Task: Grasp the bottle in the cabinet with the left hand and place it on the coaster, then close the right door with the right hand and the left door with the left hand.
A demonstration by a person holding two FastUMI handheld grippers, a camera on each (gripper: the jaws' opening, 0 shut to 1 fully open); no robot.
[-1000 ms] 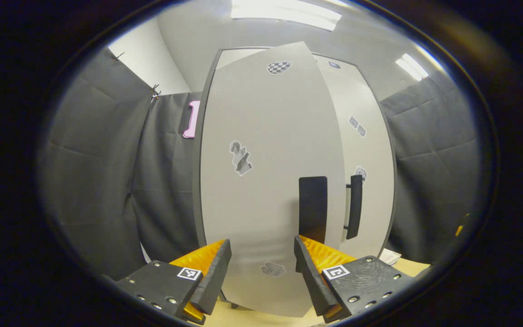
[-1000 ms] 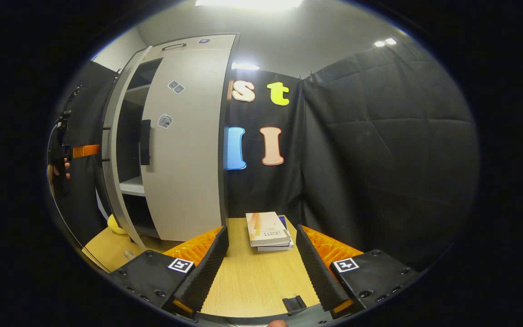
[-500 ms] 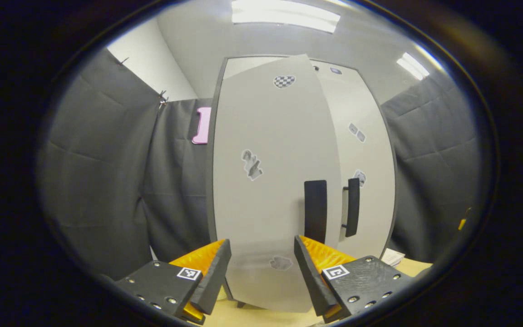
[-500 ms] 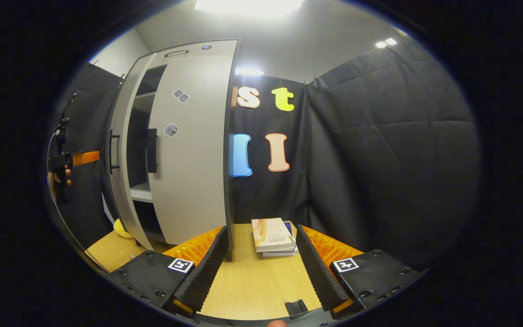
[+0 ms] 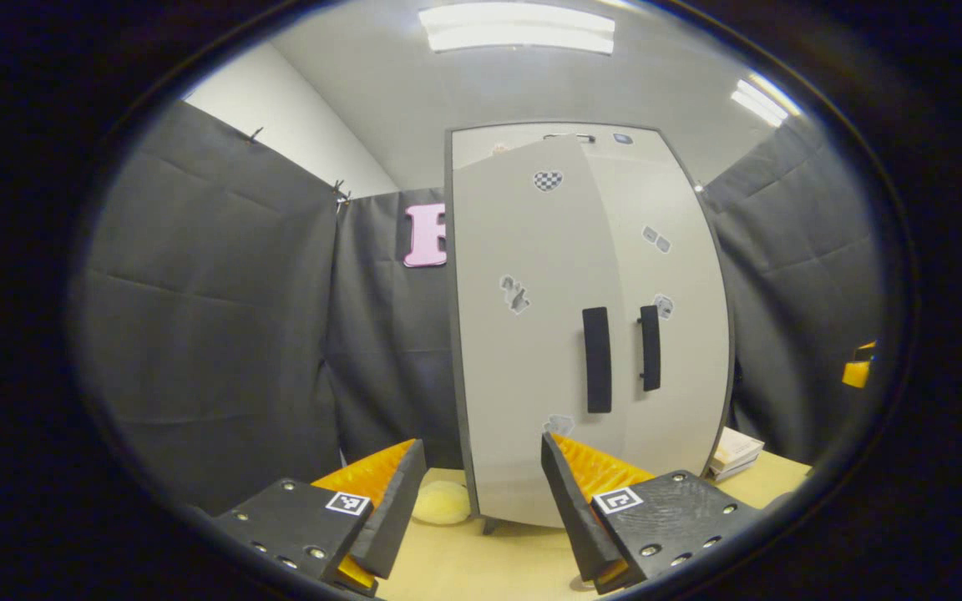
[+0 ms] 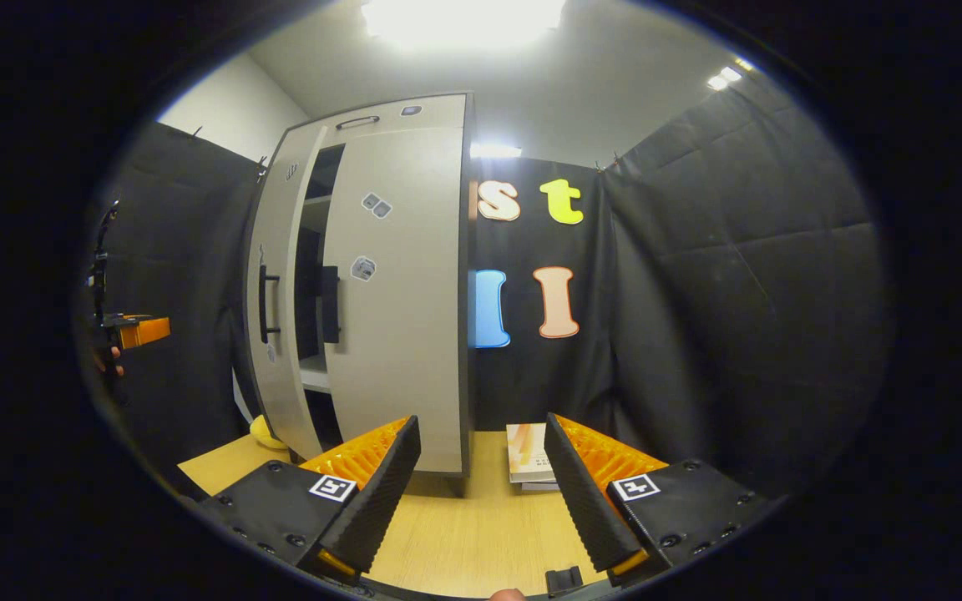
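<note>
So the left door (image 5: pixel 531 334) has swung most of the way in over the last second. In the left gripper view it was big and close, angled out toward the camera, and now it sits farther off and nearly flush with the right door (image 5: pixel 673 309), the two dark handles (image 5: pixel 597 359) side by side. It's not fully home though: the right gripper view shows a dark gap (image 6: pixel 314 284) between the doors with a shelf edge visible inside.

The left tongs (image 5: pixel 481 484) have backed away from the door and are spread apart with nothing between them; the door is at about 1 o'clock from them. The right tongs (image 6: pixel 481 467) are also released and empty, hanging over the bench (image 6: pixel 464 534) with the books (image 6: pixel 527 455) at 12 o'clock.

Bottle and coaster: can't pick them out now, so I can't confirm where they sit. There's a yellow lump (image 5: pixel 441 503) on the bench by the cabinet's foot, no idea what it is.

My read: right door is done, left door needs one last nudge to latch.
</note>
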